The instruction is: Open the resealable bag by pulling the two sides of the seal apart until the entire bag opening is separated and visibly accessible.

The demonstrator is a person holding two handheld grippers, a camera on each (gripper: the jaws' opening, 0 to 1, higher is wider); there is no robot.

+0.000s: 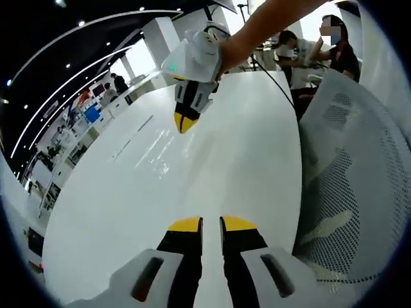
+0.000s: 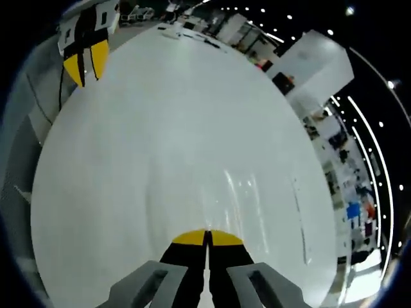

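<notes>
Faint glossy streaks lie on the white table; they may be a clear bag, but I cannot tell. The same sheen lies just ahead of my right jaws. My left gripper hovers low over the table with its yellow-tipped jaws a narrow gap apart and nothing between them. It also comes into the right gripper view, where my left gripper is at the far end of the table. My right gripper has its jaws pressed together, empty. A person's hand holds my right gripper above the table's middle.
A white mesh chair back stands close along the table's edge. Two people sit past the far end of the table. A black cable runs over the far corner. Shelves and displays line the room beyond the table.
</notes>
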